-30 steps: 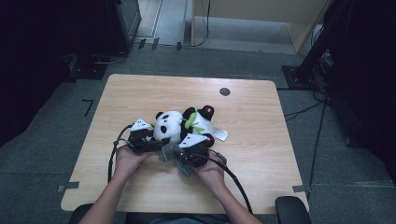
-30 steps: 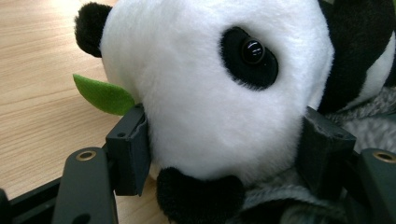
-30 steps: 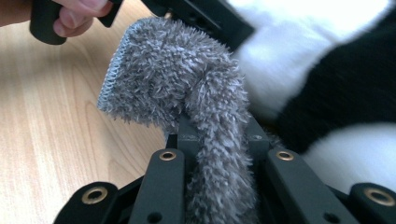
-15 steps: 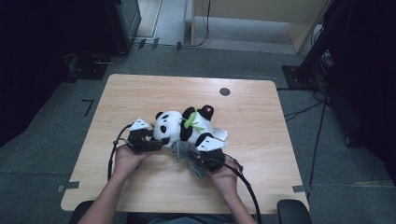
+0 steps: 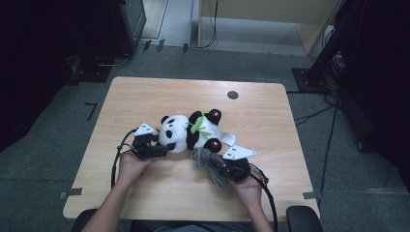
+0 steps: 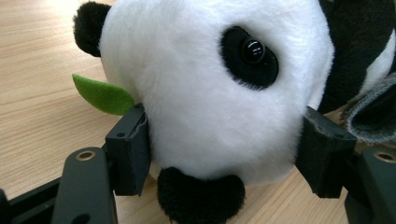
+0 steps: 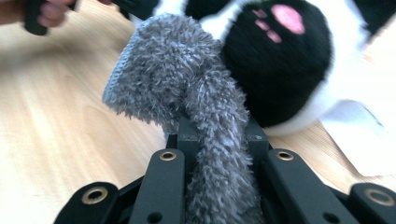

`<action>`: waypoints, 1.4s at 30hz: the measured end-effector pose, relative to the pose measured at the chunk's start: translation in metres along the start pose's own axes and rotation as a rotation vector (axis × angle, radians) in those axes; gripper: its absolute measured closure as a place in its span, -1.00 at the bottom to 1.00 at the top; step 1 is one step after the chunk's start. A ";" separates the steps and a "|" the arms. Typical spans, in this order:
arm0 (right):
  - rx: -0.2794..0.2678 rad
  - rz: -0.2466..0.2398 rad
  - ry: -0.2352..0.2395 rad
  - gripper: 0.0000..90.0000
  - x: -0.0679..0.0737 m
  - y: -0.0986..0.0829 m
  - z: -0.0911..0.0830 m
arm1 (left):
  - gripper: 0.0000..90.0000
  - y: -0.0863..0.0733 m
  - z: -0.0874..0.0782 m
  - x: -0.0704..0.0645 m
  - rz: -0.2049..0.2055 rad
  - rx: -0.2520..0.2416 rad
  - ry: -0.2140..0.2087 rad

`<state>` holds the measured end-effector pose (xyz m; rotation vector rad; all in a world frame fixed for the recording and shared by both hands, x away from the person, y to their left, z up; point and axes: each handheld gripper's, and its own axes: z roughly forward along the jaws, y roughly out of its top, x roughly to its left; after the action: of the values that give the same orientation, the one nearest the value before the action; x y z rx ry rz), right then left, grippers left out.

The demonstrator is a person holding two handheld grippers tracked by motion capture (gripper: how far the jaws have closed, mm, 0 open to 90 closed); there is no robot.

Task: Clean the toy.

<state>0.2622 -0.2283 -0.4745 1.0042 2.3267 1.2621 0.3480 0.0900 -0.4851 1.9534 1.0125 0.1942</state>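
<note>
The left gripper and the right gripper are both matte black, each topped by a pale grey three-cornered plate with small dark marks. Each gripper's jaws end in blocky black pads on flat black links, with brass-ringed screw holes set behind the pads. A black cable loops back from the rear of each gripper beside the person's forearms, which are bare, with no sleeve reaching the wrists.
</note>
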 end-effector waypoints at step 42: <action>0.071 -0.093 0.126 0.69 0.031 0.045 0.088 | -0.36 -0.002 -0.002 -0.003 -0.017 -0.006 0.014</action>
<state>0.3089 -0.1363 -0.4849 0.8502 2.4984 1.2475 0.3440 0.0895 -0.4848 1.9396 1.0362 0.2018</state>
